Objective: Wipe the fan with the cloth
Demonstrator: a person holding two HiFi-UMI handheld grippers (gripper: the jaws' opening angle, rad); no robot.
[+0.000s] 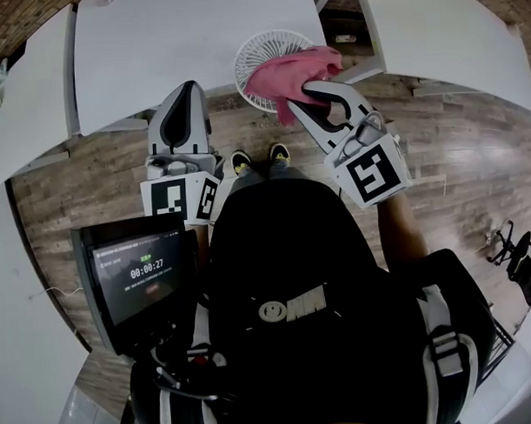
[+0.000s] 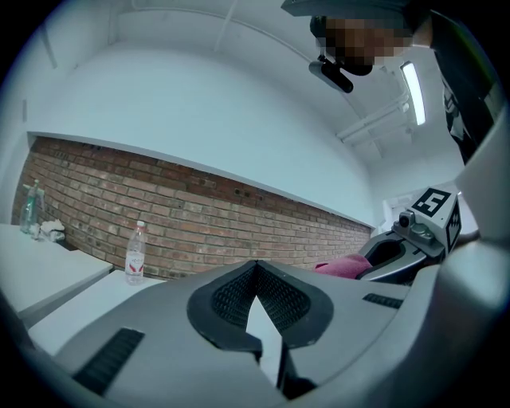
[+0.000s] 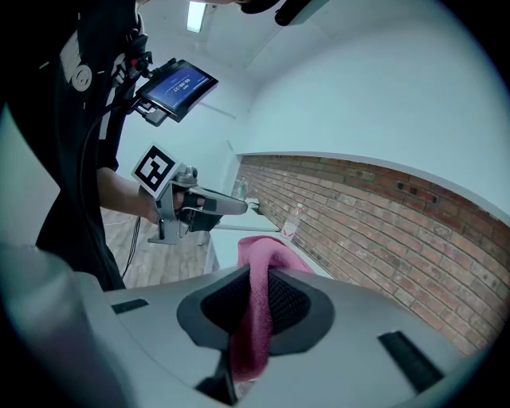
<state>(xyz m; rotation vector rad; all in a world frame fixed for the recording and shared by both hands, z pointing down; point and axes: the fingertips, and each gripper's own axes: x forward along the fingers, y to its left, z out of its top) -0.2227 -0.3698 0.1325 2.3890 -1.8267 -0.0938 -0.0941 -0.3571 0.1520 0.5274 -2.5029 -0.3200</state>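
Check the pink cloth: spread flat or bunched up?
Bunched. The pink fabric cloth is pinched in a fold by the right claw and hangs crumpled over the round white grille fan.

Head view overhead, gripper views level, sharing brick wall (image 2: 199, 215)

A white table (image 2: 96, 293) carries one upright water bottle (image 2: 135, 253) near the brick wall (image 2: 239, 215).

The cloth (image 1: 297, 70) rests on the fan (image 1: 254, 63), right of the left hand-held gripper (image 1: 187, 88).
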